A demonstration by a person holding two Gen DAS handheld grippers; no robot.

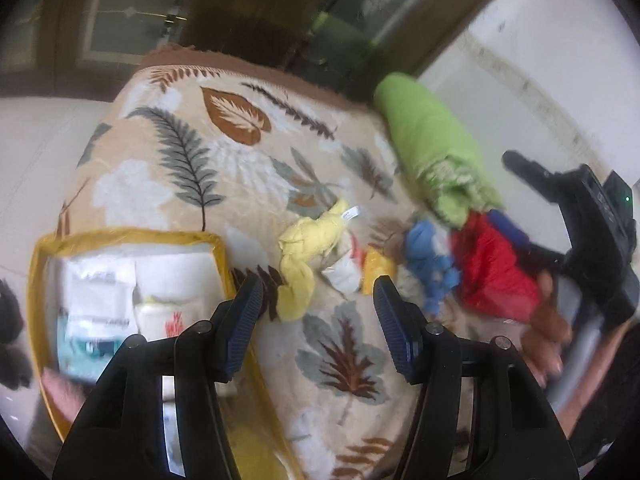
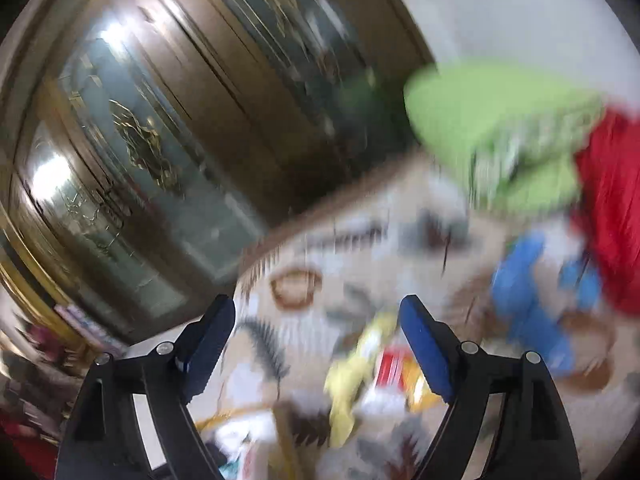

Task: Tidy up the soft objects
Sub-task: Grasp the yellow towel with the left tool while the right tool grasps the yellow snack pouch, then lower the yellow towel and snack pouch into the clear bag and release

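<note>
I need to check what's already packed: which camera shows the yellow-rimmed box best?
The left wrist view. The box sits at lower left with its whole far rim and the white folded items inside fairly sharp. The right wrist view is motion-blurred and catches only a bit of the rim at the bottom edge.

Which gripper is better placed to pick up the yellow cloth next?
Left. The left gripper is open, with the yellow cloth just ahead between its fingers. The right gripper, also open, views it blurred and tilted.
</note>
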